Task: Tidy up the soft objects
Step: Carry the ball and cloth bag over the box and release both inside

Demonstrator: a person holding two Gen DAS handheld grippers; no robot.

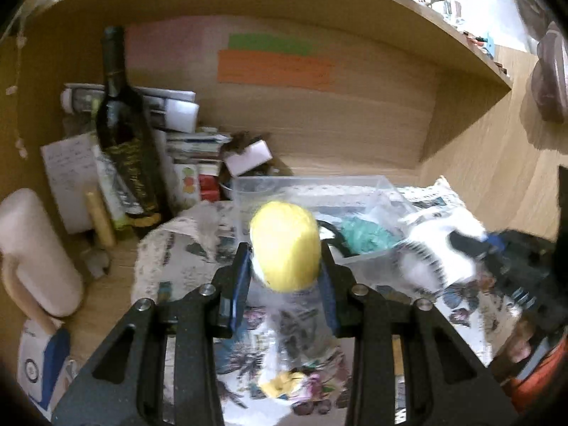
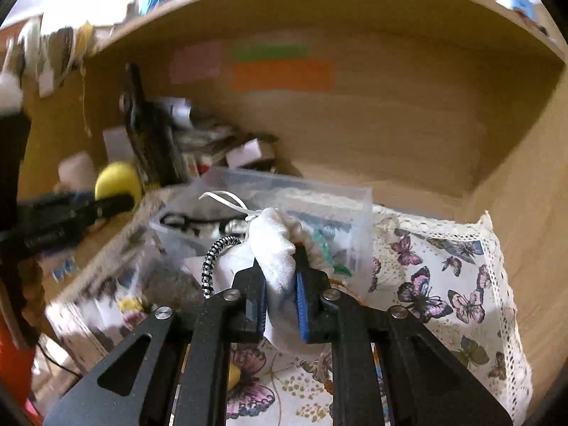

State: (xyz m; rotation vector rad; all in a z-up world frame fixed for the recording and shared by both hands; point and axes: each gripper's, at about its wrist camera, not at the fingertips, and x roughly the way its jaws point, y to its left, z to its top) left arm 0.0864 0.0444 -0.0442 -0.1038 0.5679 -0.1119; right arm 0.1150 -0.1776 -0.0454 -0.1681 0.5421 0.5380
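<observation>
On the left, a dark wine bottle (image 1: 124,135) stands upright among stacked papers at the back of the wooden desk, near the clear plastic bin (image 1: 312,184). The left gripper (image 1: 285,269) has its 2 fingers pinching a yellow yarn ball (image 1: 284,245), held in the air just short of the bin's near wall. Risk 1: the ball is round and compressible and protrudes well past the pads, so it could squirm free and roll toward the bottle. The bin sits on a butterfly-print cloth (image 2: 443,284) and already holds a teal item (image 1: 365,234) and cords. On the right, the right gripper (image 2: 280,284) clamps a white fabric pouch (image 2: 277,248) over the bin. Risk 2: its loose drawstring and the striped cord (image 2: 213,266) may snag a finger. Risk 3: both grippers converge on 1 bin and could collide.
</observation>
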